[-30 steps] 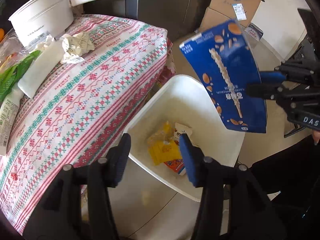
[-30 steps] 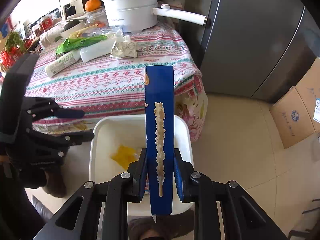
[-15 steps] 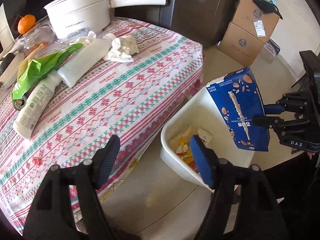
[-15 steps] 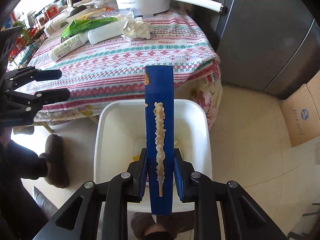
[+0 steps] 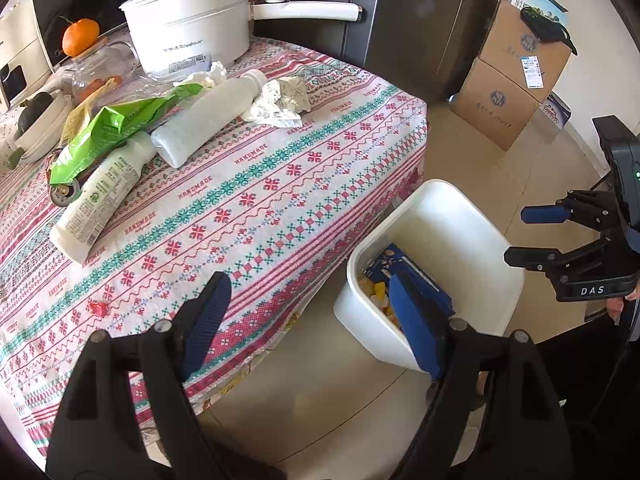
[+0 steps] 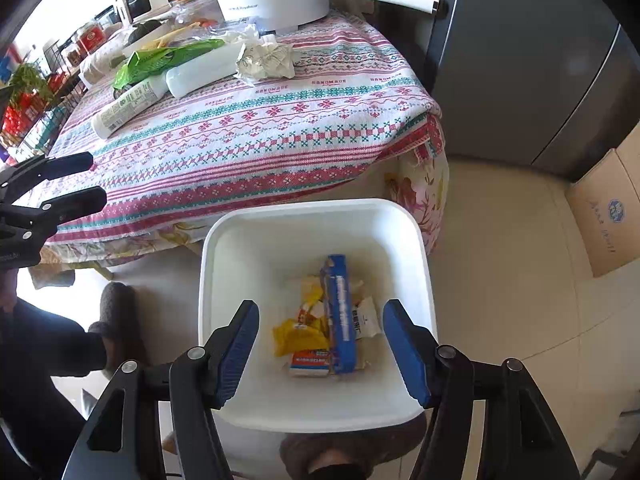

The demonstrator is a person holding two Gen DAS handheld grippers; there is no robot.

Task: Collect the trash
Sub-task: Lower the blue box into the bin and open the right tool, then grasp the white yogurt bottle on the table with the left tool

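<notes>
Blue box lies in the white bin; both grippers spread with nothing between their fingers.

On the tabletop (image 5: pixel 280 184), toward its far left corner, a labelled white bottle (image 5: pixel 100 196) lies just beside a green wrapper (image 5: pixel 112 128), with a plain white bottle (image 5: pixel 208 120) next along and a crumpled paper wad (image 5: pixel 280 100) touching its neck, all in front of the white pot (image 5: pixel 188 20) at the far edge. The left gripper (image 5: pixel 308 320) hangs over the table's near edge, its jaws opening and empty. Right of the table, on the floor, the white bin (image 6: pixel 224 240) holds the blue box (image 6: pixel 340 316) on edge among yellow wrappers (image 6: pixel 296 336). Above it the right gripper (image 6: pixel 320 352) points down, jaws opening wide and clear of the box.
</notes>
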